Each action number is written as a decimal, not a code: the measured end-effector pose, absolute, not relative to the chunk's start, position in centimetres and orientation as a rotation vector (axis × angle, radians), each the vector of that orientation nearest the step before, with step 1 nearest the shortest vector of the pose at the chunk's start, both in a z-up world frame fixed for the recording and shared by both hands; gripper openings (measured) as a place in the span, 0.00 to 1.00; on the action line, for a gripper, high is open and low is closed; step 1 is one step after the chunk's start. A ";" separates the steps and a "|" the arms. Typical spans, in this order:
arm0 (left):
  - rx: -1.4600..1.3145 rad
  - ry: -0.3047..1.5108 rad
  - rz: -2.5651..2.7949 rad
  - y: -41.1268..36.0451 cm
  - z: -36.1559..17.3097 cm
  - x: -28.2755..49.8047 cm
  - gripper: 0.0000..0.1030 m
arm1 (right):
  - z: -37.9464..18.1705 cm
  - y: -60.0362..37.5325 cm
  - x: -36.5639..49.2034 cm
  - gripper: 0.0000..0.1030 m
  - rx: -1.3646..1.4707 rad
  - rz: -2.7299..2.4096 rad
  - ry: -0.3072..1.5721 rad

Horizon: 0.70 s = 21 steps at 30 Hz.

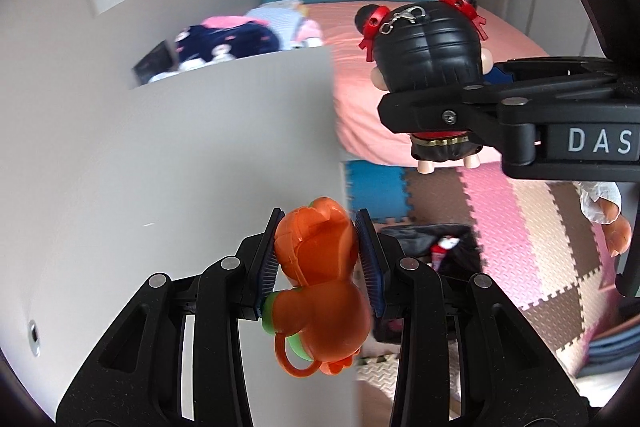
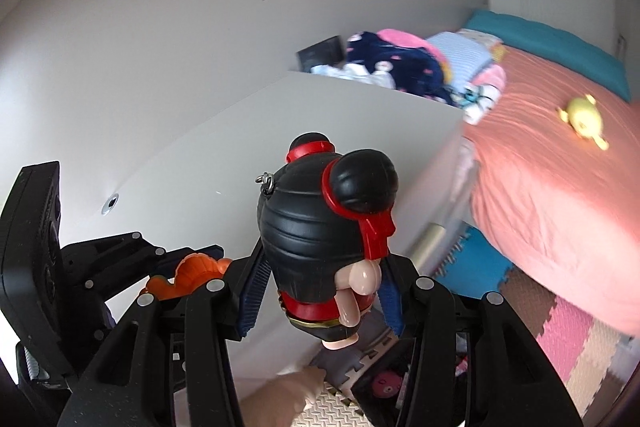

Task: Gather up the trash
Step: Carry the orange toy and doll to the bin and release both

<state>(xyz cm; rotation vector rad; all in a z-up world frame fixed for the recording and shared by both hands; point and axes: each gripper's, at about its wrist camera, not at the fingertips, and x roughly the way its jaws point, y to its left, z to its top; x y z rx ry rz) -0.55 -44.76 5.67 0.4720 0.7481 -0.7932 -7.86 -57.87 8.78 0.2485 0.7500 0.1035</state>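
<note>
Two toys held aloft: left gripper (image 1: pixel 318 259) clamps an orange plastic figure (image 1: pixel 320 287); right gripper (image 2: pixel 320 291) clamps a black-haired plastic doll (image 2: pixel 328 223). Dark bin (image 1: pixel 436 247) sits below on the foam mat (image 1: pixel 532 227). Risk: the doll's rounded body slipping from the pads.

The bed (image 2: pixel 560 187) stands at the far right, a small toy (image 2: pixel 582 117) lying on it. A clothes heap (image 2: pixel 404 67) sits left of the bed, behind a panel (image 1: pixel 224 147). Foam mats (image 1: pixel 500 227) lie before the bed, an open bag (image 1: pixel 436 247) on them.
</note>
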 end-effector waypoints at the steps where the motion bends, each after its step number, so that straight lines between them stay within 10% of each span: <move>1: 0.475 0.748 -0.806 -45.4 5.6 -1.0 0.35 | 8.7 -58.7 -8.7 0.49 0.258 0.090 0.747; 21: 0.513 0.836 -0.958 -55.8 -0.1 -9.2 0.35 | 2.1 -69.3 -23.6 0.49 0.410 -0.175 0.782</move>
